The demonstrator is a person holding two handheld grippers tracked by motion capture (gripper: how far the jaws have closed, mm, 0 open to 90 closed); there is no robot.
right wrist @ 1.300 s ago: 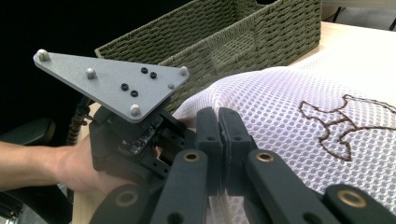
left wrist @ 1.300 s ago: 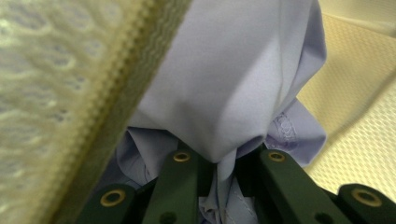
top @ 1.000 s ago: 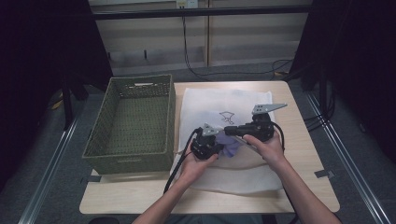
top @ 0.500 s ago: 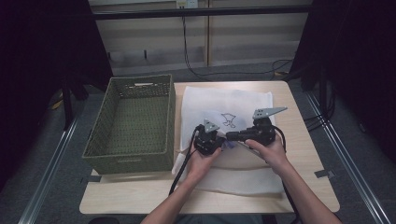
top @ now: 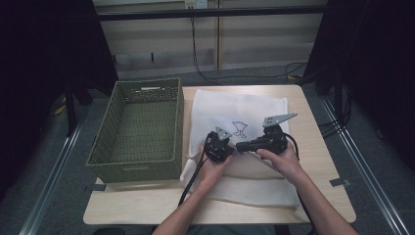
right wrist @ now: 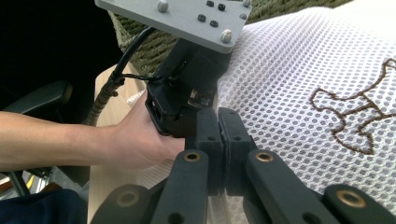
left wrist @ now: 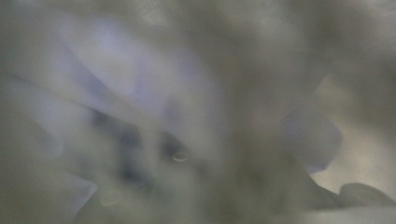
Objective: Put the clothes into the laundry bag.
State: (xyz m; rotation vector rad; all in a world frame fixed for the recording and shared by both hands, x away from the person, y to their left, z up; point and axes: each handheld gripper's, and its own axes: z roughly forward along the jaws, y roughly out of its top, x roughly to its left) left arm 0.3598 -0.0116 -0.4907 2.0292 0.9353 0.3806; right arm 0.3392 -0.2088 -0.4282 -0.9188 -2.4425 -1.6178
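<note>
White mesh bag (top: 230, 110) lies flat on the surface (top: 313, 132), just right of the green basket (top: 142, 129); brown stitched emblem (top: 240, 128) near the bag's middle. Both grippers sit on the bag's near half, just below the emblem, tips pointing toward each other. Right gripper (right wrist: 219, 123): jaws clenched together, pads pressed flat; white mesh seems pinched at their tip, hard to be sure. Left gripper (top: 218, 146): its own view is blurred mesh and a bluish-purple patch, lens right up against the fabric; jaws closed down, probably gripping bag fabric. Left hand (right wrist: 140, 140) is wrapped around its gripper, resting on the bag edge nearest the basket.
</note>
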